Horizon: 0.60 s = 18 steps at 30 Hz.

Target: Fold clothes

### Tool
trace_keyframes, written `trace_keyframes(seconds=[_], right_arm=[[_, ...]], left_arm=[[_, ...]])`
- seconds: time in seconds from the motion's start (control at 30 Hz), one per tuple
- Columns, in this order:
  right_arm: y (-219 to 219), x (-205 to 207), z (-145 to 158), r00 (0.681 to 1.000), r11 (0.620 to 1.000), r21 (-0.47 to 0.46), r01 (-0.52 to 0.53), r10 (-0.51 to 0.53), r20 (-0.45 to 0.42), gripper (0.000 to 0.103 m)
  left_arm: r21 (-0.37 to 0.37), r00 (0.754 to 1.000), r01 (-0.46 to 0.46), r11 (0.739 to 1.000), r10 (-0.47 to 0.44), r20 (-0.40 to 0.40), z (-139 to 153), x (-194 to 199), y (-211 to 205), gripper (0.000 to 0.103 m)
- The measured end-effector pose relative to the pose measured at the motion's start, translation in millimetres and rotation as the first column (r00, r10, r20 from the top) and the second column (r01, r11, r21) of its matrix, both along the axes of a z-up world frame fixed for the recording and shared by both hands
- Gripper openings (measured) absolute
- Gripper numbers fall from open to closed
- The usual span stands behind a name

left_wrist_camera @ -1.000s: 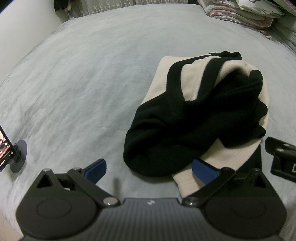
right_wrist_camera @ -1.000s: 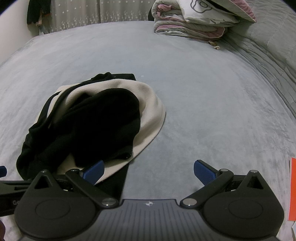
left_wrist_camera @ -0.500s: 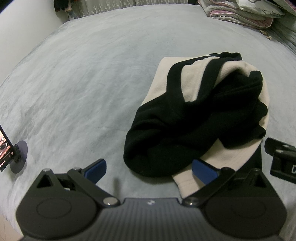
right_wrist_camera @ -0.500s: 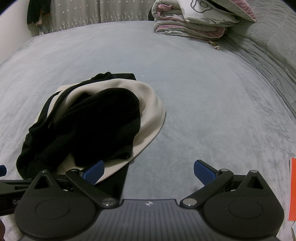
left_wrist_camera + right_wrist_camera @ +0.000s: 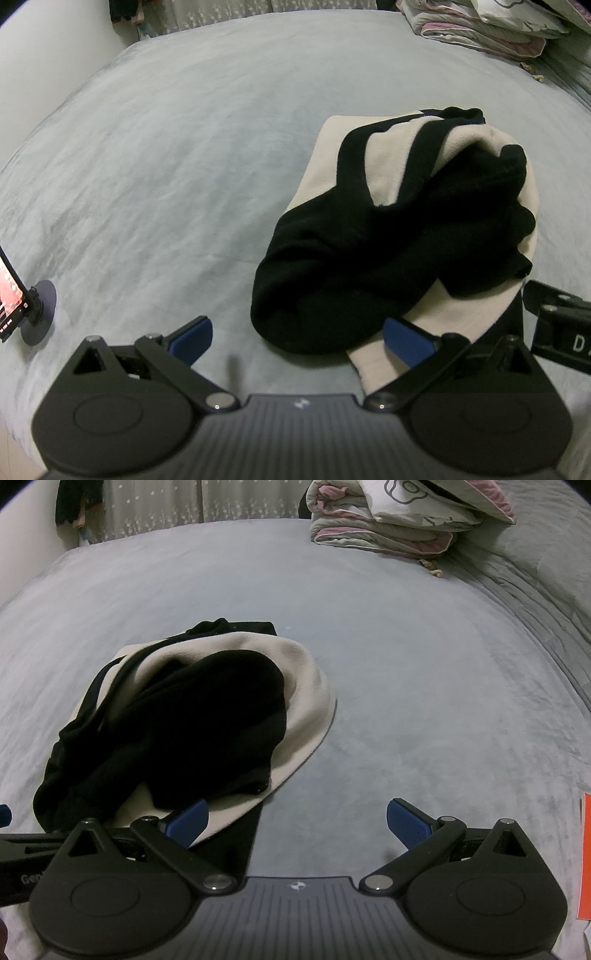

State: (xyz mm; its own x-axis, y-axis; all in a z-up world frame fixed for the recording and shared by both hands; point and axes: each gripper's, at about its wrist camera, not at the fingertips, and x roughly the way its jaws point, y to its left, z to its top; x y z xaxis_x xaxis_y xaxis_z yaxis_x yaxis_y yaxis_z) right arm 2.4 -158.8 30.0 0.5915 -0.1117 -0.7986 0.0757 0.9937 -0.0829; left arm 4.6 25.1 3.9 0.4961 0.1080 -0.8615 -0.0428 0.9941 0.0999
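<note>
Garment [image 5: 388, 236], black and cream, lies crumpled in heap on grey bedspread [image 5: 166, 147], near front edge. Left gripper [image 5: 298, 338] low over bedspread at heap's near left side, jaws spread wide, right pad over cream hem, holding nothing. Right gripper [image 5: 297, 821] at heap's near right corner, jaws spread wide, left pad over cream edge, empty. Folded quilts [image 5: 406, 517] stacked at far side. Phone on stand [image 5: 14, 295] at left edge.

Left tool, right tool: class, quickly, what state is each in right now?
Left tool: open, holding nothing; the black and cream garment lies just ahead.
Right tool: open, holding nothing, low over the grey bed.
</note>
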Motion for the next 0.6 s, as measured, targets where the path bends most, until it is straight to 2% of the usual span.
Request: trace_keyframes(seconds=[0.6], right_arm=[[1.2, 0.7, -0.7, 1.0, 1.0, 0.0, -0.001, 0.001, -0.001, 0.103]], left_arm=[[0.005, 1.0, 0.002, 1.0, -0.002, -0.002, -0.1, -0.3, 0.6, 0.103]])
